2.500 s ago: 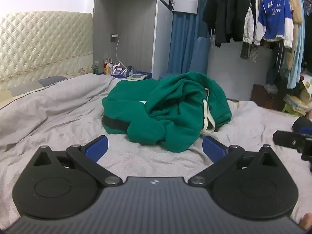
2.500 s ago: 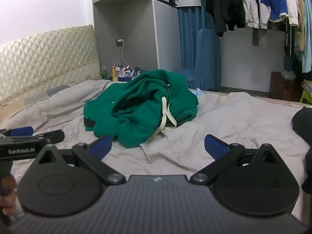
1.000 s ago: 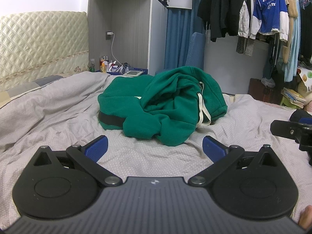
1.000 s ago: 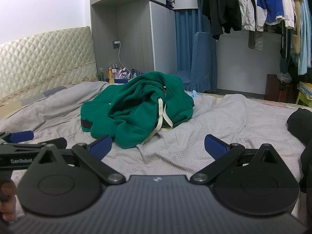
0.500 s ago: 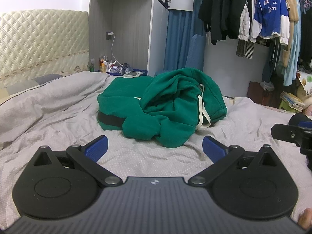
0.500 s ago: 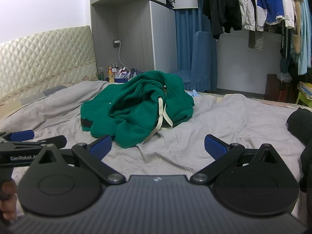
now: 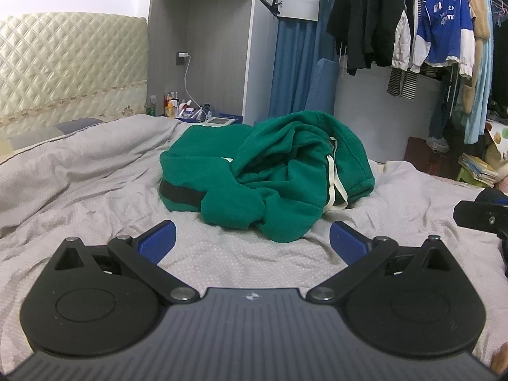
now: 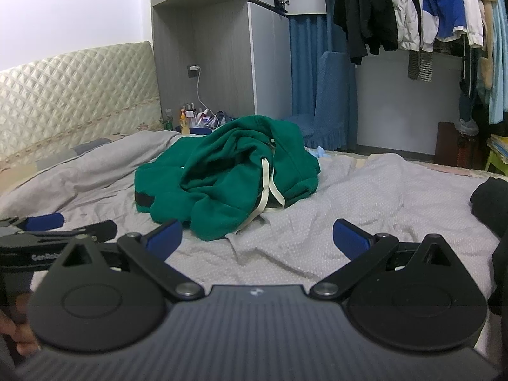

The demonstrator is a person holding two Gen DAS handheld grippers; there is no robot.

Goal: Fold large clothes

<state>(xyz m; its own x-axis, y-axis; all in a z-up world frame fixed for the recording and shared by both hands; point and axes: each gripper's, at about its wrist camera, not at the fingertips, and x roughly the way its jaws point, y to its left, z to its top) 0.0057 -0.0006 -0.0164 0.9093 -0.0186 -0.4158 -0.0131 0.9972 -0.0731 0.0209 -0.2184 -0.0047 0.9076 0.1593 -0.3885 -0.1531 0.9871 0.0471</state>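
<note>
Plainly, nothing is folded yet: the green hoodie lies in a crumpled heap mid-bed. Left gripper and right gripper hover short of it, jaws released and empty. Spreading and every fold remain.

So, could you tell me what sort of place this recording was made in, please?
Most likely a home bedroom. A green hoodie lies crumpled on a bed with a quilted headboard, clothes hang on an open rail, and toiletries crowd a bedside surface.
</note>
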